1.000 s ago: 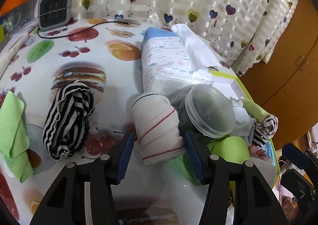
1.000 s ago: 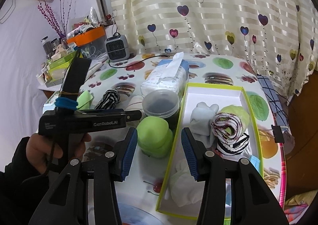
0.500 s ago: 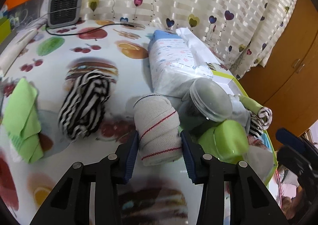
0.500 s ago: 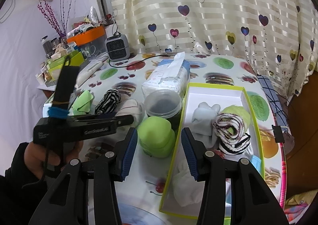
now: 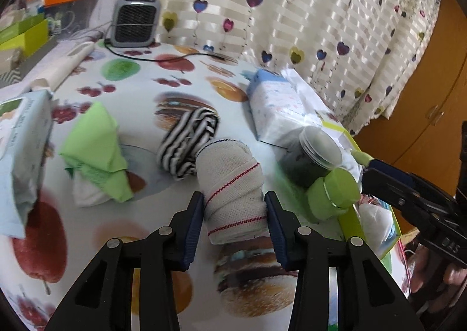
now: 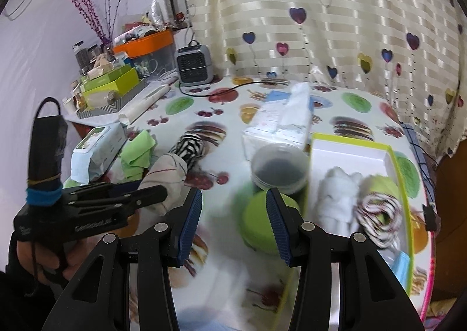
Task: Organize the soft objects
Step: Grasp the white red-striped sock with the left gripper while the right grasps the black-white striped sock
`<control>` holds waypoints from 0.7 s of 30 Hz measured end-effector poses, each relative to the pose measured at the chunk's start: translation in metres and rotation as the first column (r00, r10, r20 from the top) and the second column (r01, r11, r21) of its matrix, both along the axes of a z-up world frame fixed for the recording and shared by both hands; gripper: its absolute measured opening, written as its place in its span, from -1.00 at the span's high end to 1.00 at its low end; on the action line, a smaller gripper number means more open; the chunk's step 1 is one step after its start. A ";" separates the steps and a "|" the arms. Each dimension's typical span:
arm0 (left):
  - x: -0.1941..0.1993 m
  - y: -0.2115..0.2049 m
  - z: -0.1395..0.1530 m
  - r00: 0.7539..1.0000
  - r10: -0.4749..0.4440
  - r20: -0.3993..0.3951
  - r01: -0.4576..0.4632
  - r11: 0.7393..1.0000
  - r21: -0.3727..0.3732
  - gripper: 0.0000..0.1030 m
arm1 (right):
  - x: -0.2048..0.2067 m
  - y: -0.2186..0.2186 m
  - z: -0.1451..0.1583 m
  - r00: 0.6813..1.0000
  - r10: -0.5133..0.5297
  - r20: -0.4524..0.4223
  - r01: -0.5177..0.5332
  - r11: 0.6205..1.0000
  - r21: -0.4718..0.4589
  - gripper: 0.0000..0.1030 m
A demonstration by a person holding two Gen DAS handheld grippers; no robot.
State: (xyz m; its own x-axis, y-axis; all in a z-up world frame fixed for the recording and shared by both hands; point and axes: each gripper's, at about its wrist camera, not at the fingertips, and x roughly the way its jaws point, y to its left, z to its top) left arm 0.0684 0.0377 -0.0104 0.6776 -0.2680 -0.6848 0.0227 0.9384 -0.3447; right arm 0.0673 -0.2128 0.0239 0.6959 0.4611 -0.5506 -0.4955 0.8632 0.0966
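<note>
Gripping a rolled beige sock with red stitch lines, the left tool had both blue pads pressed against the roll's sides, lifted just above the desk. In the right wrist view the same roll stuck out past the left tool's black body, held by a hand in a dark sleeve. The right tool hung with its jaws partly apart and nothing between them, over the desk near a green jar. A black-and-white striped sock roll lay on the desk just behind the held one, a folded green cloth to its left. A tissue pack and a clear-lidded jar sat beside the green-rimmed box. Inside the box lay a white soft toy, a green roll and a striped roll. A small heater stood at the far edge by the curtain.
</note>
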 end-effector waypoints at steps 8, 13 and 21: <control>-0.014 0.032 0.003 0.997 0.074 0.022 -0.074 0.997 -0.006 0.21 | 0.025 0.043 -0.003 0.998 0.062 -0.029 -0.062 0.998 -0.010 0.08; -0.022 0.050 0.003 0.993 0.116 0.032 -0.116 0.993 -0.008 0.21 | 0.044 0.074 -0.011 0.992 0.101 -0.071 -0.102 0.995 -0.012 0.08; -0.033 0.066 0.003 0.988 0.149 0.044 -0.149 0.989 -0.007 0.21 | 0.080 0.119 -0.024 0.984 0.124 -0.126 -0.127 0.992 -0.012 0.08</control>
State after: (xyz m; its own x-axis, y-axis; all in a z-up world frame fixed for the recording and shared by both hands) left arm 0.0359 0.1041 -0.0078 0.7397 -0.1645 -0.6525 -0.1016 0.9312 -0.3500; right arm 0.1474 -0.0941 -0.0006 0.5582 0.5284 -0.6397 -0.5852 0.7973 0.1479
